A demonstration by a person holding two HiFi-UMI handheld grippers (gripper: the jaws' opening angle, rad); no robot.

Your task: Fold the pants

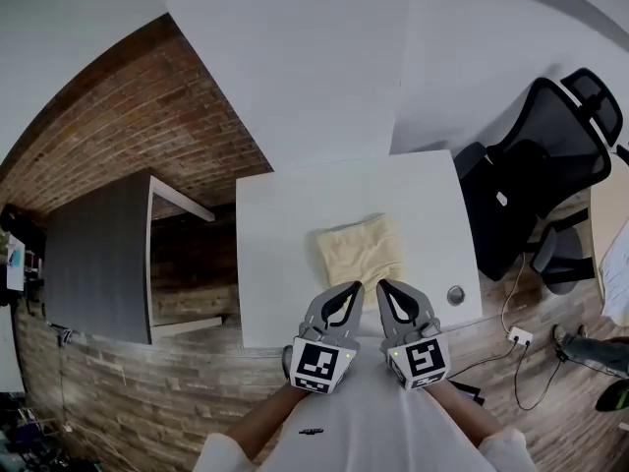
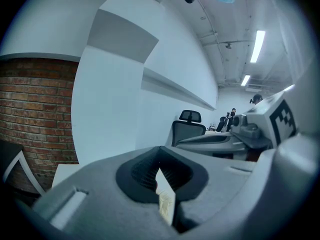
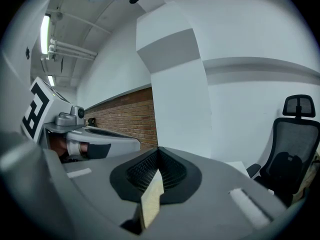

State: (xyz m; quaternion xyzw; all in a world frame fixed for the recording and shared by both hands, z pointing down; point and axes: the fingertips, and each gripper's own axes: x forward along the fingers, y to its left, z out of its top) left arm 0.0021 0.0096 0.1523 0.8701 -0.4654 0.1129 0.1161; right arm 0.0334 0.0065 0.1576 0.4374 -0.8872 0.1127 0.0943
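Observation:
The cream pants [image 1: 362, 247] lie folded into a small rectangle near the front of the white table [image 1: 275, 264]. My left gripper [image 1: 352, 289] and right gripper [image 1: 385, 287] hover side by side over the bundle's near edge, tips pointing away from me. Both are shut. In the left gripper view the left gripper's [image 2: 162, 184] jaws meet, and a thin cream sliver of the pants [image 2: 165, 199] shows through the slit. The right gripper view shows the same for the right gripper [image 3: 152, 184], with a pants sliver [image 3: 151, 196] in its slit. I see no cloth lifted off the table.
A black office chair [image 1: 550, 155] stands right of the table. A dark grey desk [image 1: 98, 254] stands to the left. A round cable port [image 1: 455, 295] sits at the table's near right corner. A power strip with cables [image 1: 519, 337] lies on the floor.

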